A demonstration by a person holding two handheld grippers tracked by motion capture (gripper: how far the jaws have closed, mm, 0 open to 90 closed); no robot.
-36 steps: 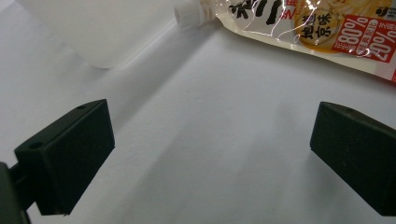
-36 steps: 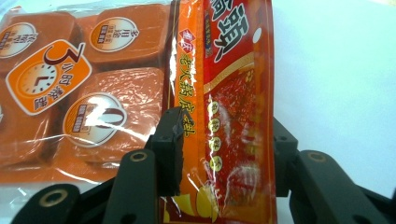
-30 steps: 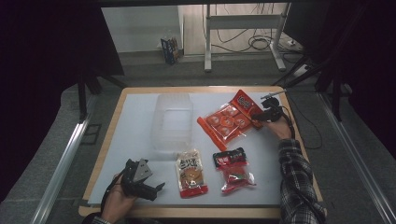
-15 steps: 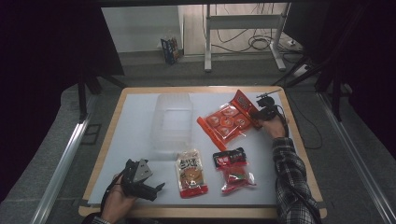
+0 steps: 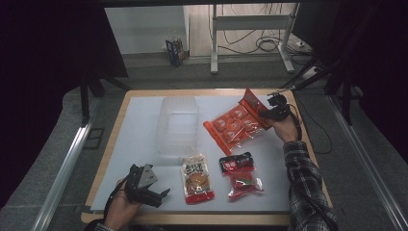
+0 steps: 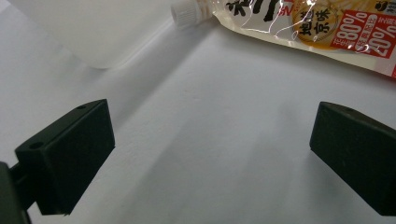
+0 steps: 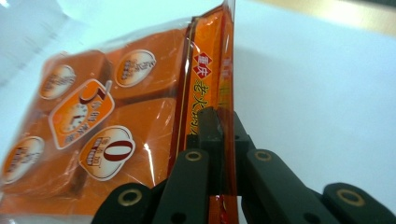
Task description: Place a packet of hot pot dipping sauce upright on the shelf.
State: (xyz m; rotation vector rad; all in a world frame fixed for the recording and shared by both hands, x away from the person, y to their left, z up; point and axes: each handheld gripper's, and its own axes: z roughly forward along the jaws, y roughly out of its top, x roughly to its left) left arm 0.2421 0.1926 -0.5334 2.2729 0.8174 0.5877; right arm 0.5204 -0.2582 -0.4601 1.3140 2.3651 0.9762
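orange snack pack [image 5: 234, 126] pinched by its sealed top edge, right of centre in the high view, near end tilted up off the table [image 5: 144, 130] while the far end looks to rest on the white surface. right gripper [image 5: 270, 111] clamped on that flat seam, fingers [image 7: 212, 128] pressed from both sides in the right gripper view; likely chosen because the seam is thin and stiff enough to lift the whole pack without crushing the six round portions inside. fingers just closed, with the seam between them. clear plastic bin [image 5: 177, 126] upright at centre, just left of the pack, seemingly empty so far; probably the destination, judged from its place beside the lifted pack. left gripper [image 5: 153, 195] resting low at lower left, fingers [image 6: 70, 154] spread wide, nothing between them, waiting beside the yellow spout pouch [image 5: 196, 177]. red-and-black packet [image 5: 241, 174] flat at lower centre, apart from both grippers.
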